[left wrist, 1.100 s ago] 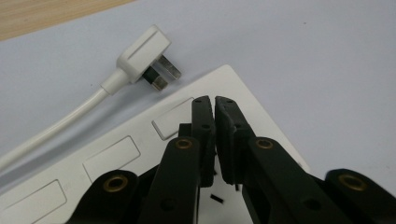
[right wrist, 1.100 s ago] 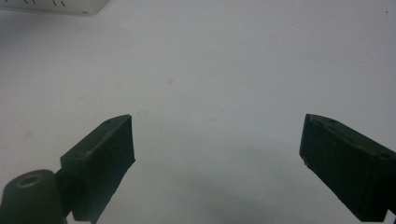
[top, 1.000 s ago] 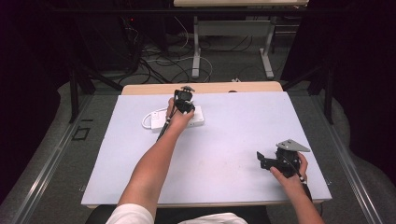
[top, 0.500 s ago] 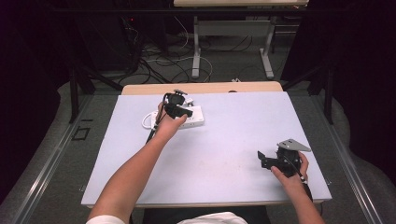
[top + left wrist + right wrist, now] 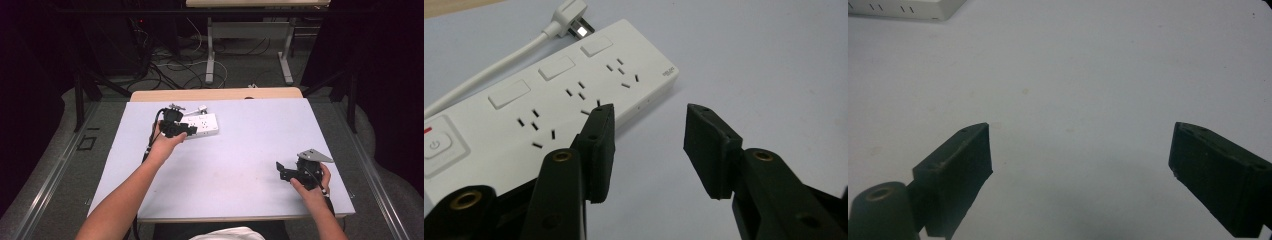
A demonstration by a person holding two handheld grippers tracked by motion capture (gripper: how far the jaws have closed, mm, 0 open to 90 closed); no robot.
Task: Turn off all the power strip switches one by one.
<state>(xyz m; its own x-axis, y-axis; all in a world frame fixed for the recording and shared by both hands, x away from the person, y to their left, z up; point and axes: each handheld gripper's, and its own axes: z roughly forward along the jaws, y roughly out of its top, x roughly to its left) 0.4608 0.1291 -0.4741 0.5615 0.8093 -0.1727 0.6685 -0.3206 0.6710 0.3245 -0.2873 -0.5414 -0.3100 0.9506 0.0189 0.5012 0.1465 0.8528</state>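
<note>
The power strip is white, with rows of small black slots, plain white switch covers and a grey power symbol beside a thin red mark on its button. Its cable and plug are white, the plug's prongs silvery. The table is pale lavender-grey with faint brownish smudges, and a light wood strip runs along its far edge. The left tongs are matt black with brass-coloured rivets; the right tongs are black too.

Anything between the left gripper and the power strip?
Nothing visible. The left gripper, jaws just opening with only bare table between them, sits right beside the power strip. One jaw overlaps the strip's near edge; contact can't be told.
</note>
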